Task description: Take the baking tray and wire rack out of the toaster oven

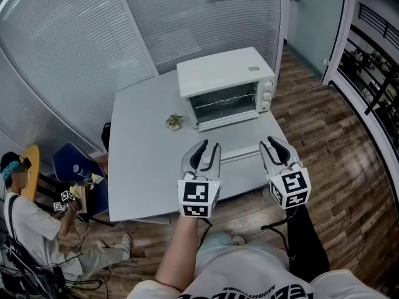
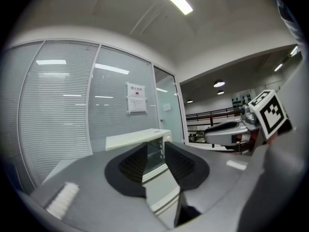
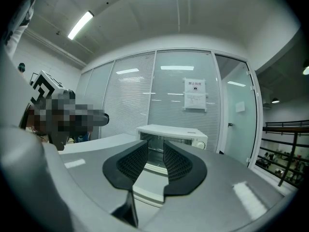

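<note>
Left claw point(image 1: 209, 147) and right claw point(image 1: 274, 143) are both part-open and empty, held level over the near edge of the surface point(image 1: 143, 161) and aimed at the toaster oven point(image 1: 224, 73), well short of it. The oven door point(image 1: 227, 120) is dropped open and what looks like the wire rack point(image 1: 223, 99) sits inside; I can't pick out the baking tray for sure, though a flat pale slab point(image 1: 242, 156) just ahead of the claws might be it. My read: door is done, the rack pull is left, tray status unclear.
</note>
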A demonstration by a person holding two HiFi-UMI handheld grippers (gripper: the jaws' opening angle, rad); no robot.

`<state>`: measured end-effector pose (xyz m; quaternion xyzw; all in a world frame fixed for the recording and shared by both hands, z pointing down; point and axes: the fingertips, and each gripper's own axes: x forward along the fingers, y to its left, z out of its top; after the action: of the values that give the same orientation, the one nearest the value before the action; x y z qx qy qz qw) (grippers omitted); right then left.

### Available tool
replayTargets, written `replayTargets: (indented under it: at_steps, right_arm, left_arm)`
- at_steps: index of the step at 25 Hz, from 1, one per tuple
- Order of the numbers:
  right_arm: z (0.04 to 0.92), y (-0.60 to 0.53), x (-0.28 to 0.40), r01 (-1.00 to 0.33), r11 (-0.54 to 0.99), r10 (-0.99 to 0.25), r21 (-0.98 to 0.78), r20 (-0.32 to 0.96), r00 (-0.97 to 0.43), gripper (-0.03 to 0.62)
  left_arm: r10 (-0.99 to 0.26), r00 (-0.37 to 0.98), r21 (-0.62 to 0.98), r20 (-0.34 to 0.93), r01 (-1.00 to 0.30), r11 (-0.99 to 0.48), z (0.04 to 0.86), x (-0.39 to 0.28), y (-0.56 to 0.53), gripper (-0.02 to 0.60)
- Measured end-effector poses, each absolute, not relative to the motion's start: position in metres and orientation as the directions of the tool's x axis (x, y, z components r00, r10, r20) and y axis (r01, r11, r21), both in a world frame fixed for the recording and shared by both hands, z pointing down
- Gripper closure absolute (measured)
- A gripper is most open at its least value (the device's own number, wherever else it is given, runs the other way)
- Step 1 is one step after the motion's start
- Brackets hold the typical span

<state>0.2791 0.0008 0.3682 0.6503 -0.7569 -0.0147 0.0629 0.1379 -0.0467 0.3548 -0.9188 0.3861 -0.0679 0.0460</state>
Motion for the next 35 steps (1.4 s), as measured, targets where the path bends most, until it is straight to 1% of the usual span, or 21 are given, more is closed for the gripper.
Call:
replayTargets:
  at_steps: [8, 16, 27, 35]
  right_arm:
    - [0.378, -0.004, 0.284, -0.987, 0.143, -0.987, 0.074, 0.088, -0.136, 0.514]
    - [0.386, -0.034, 0.284, -0.99, 0.126, -0.987, 0.06, 0.11, -0.119, 0.514]
    - [0.373, -0.091, 0.283, -0.994, 0.073, -0.991, 0.082, 0.121, -0.063, 0.514]
    - [0.38, -0.112, 0.274, -0.994, 0.039, -0.991, 0.097, 0.132, -0.026, 0.514]
  left_arm:
    - [-0.703, 0.703, -0.117, 0.11, -0.693, -0.711, 0.362, 0.144, -0.053, 0.446]
    - [-0.685, 0.718, -0.103, 0.124, -0.677, -0.729, 0.368, 0.148, -0.088, 0.446]
    - [-0.632, 0.766, -0.084, 0.114, -0.627, -0.775, 0.359, 0.157, -0.154, 0.446]
    - [-0.59, 0.801, -0.07, 0.105, -0.585, -0.808, 0.364, 0.158, -0.178, 0.446]
